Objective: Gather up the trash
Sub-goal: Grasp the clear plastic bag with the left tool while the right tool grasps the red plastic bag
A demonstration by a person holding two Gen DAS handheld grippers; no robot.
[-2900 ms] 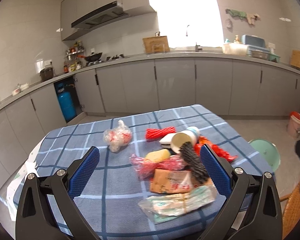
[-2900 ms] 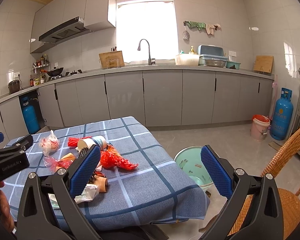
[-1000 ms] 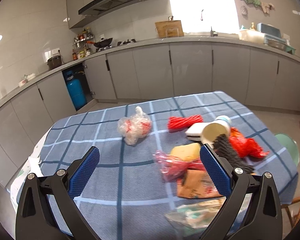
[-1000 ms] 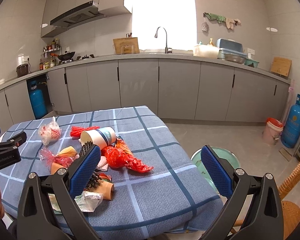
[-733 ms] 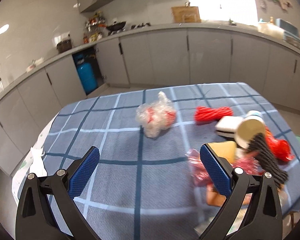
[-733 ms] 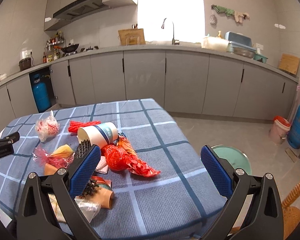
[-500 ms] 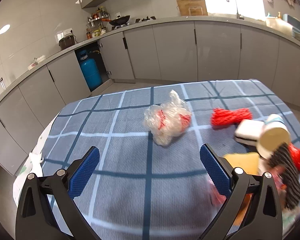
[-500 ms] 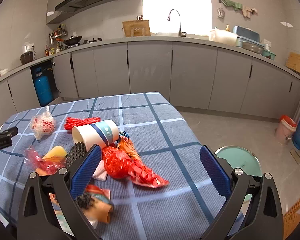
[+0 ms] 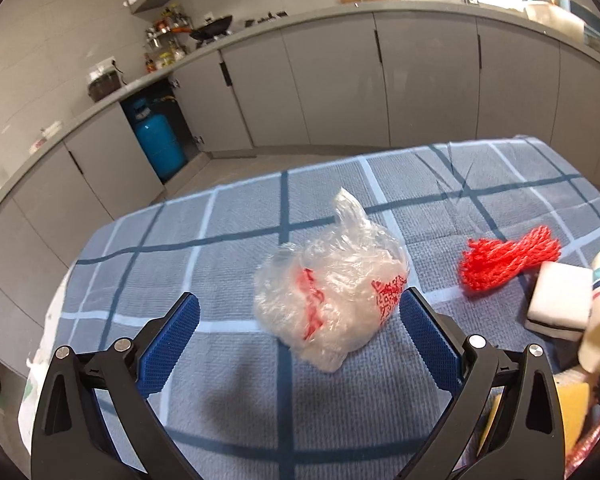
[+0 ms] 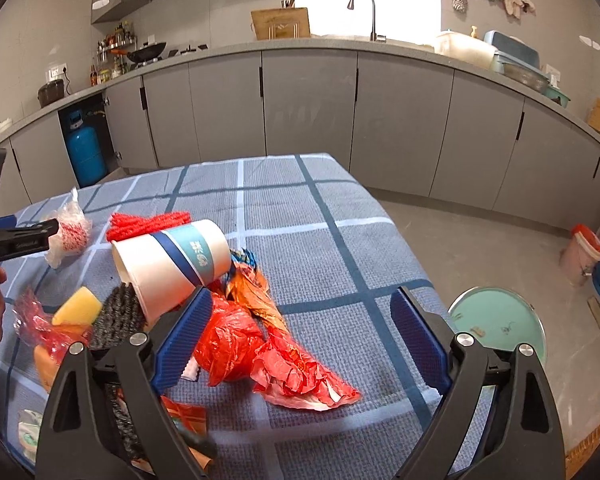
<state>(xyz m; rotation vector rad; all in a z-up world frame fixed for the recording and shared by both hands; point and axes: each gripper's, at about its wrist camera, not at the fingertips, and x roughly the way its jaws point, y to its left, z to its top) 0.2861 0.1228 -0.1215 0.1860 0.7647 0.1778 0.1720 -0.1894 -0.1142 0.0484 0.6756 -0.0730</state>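
Setting: a table covered with a blue checked cloth, in a kitchen with grey cabinets.
Left hand-held gripper: jaws spread wide, nothing held; framed around the clear plastic bag from the near side, the right pad just beside the bag's printed flank, the left pad well apart from it.
Clear plastic bag: crumpled, red print, twisted tail pointing up; it lies alone on the cloth, apart from the main heap.
Right hand-held gripper: jaws wide, empty; poised over the red wrapper, whose bulk lies between the pads.
Heap: paper cup tipped on its side, red mesh netting, white sponge block, yellow sponge, dark scouring pad — all touching or overlapping.
Bin: a pale green bin stands on the floor beyond the table's right edge; it is judged to be the drop point.
Step in hand: judged to be the approach to the bag — no piece collected yet.
Handling advice: the bag is best centred between the pads before closing; a grasp low on the bulk, not the thin tail, is judged firmer. The film is slippery and will compress, so full closure is advised.
Risk: the cloth may be pinched and dragged if the pads are lowered too far.
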